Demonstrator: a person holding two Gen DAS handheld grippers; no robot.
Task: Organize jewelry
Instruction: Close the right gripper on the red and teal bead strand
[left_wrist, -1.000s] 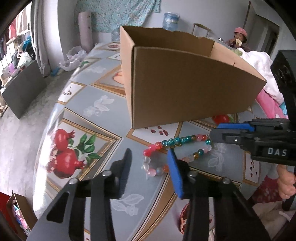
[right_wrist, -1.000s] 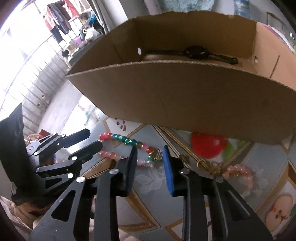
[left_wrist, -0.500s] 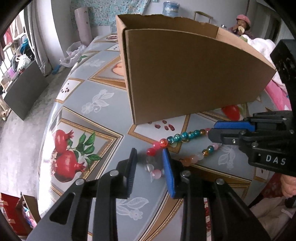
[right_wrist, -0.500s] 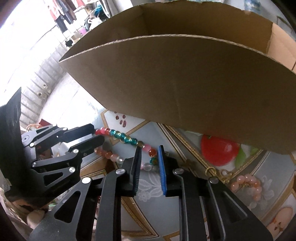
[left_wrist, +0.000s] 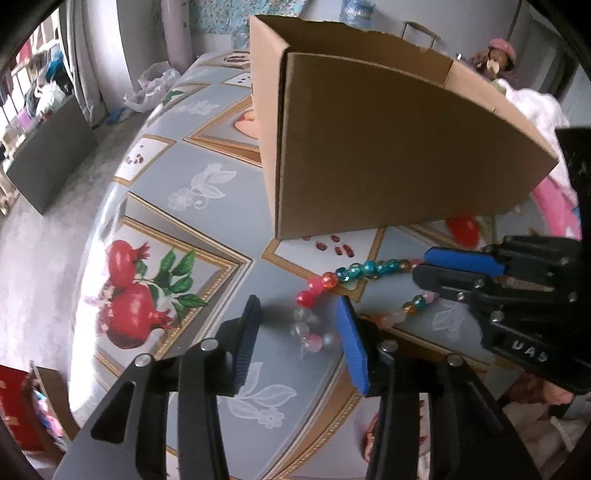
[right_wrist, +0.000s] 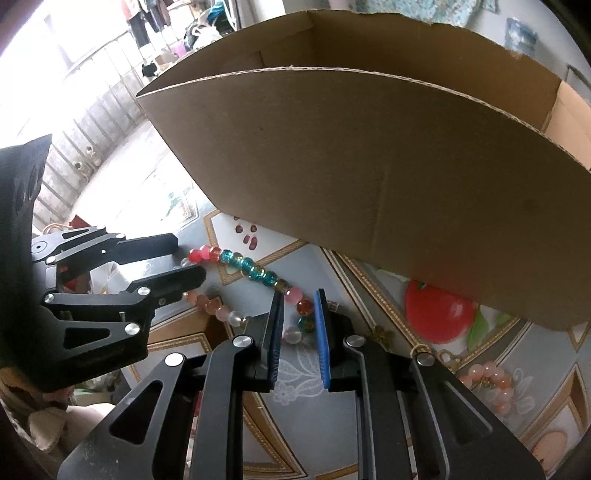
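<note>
A bracelet of teal, red, pink and clear beads (left_wrist: 362, 267) lies on the patterned tablecloth in front of a tall cardboard box (left_wrist: 388, 147). My left gripper (left_wrist: 298, 306) straddles its pale left end. Its jaws are opening, the beads loose between the pads. My right gripper (left_wrist: 421, 264) comes in from the right and pinches the other end. In the right wrist view the right gripper (right_wrist: 299, 299) has narrow jaws pressing pink, red and teal beads of the bracelet (right_wrist: 251, 269). The left gripper (right_wrist: 188, 256) shows at the left, and the box (right_wrist: 369, 166) fills the top.
A pink bead bracelet (right_wrist: 487, 376) and small gold pieces (right_wrist: 384, 334) lie to the right under the box's front wall. The table (left_wrist: 177, 177) curves off to the floor at the left. A person (left_wrist: 498, 59) sits behind the box.
The right jaws have narrowed onto the beads. The left jaws narrowed around the pale beads, then widened again. Both views sit a little closer to the bracelet.
</note>
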